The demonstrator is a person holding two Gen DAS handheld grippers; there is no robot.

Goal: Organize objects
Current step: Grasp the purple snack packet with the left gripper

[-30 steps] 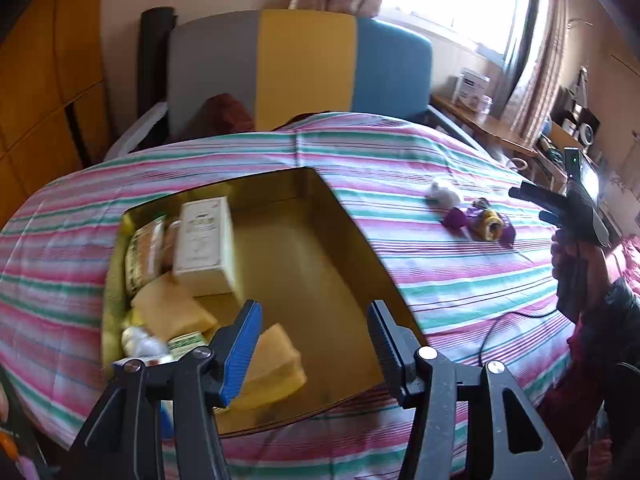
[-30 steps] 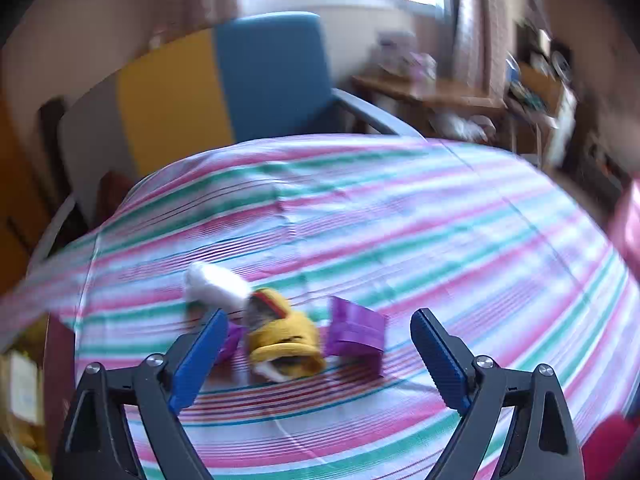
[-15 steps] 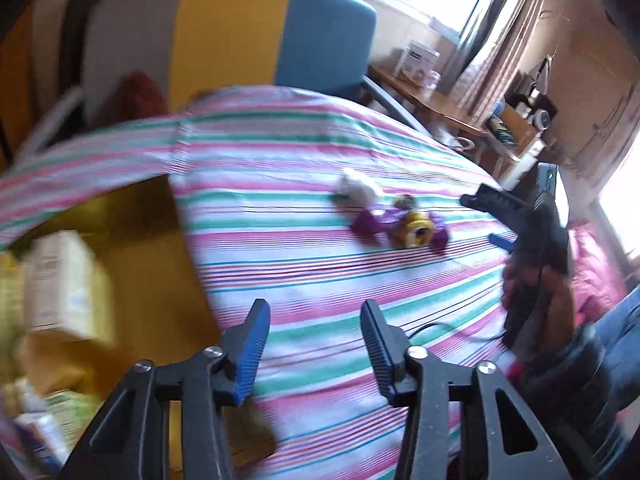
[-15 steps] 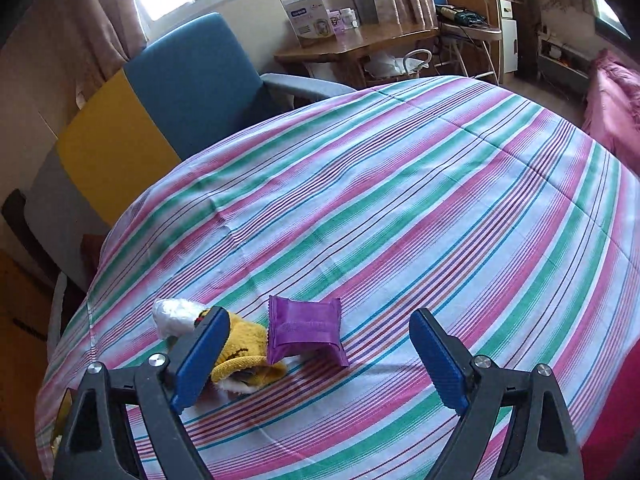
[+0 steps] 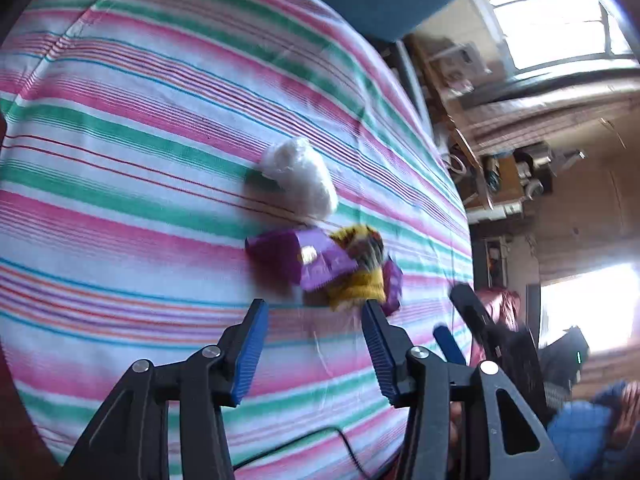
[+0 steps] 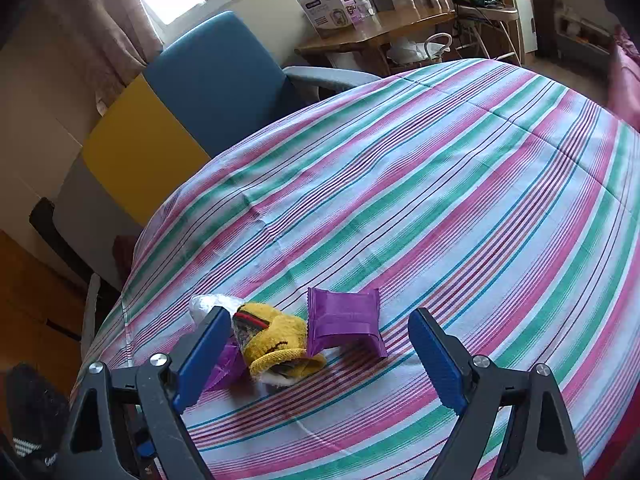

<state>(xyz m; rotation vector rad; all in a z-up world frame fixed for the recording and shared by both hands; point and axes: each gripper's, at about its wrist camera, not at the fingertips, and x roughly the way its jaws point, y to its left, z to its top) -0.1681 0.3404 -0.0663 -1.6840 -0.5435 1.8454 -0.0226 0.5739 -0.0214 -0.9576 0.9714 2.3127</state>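
A small pile lies on the striped tablecloth (image 5: 120,160): a white wrapped lump (image 5: 300,178), a purple packet (image 5: 304,260), a yellow knitted item (image 5: 358,276) and a second purple packet (image 5: 394,286). My left gripper (image 5: 314,344) is open and empty, just short of the pile. In the right wrist view the yellow item (image 6: 276,340), a purple packet (image 6: 344,318) and the white lump (image 6: 212,304) lie between the fingers of my right gripper (image 6: 316,356), which is open and empty just above the cloth.
A blue, yellow and grey armchair (image 6: 192,108) stands behind the table. A wooden desk with boxes (image 6: 360,28) is at the back right. A black cable (image 5: 320,448) runs over the cloth near my left gripper. The right gripper also shows in the left wrist view (image 5: 460,320).
My left gripper has swung right, away from the yellow box of items, and closed in on the pile. My right gripper has drawn closer to the pile.
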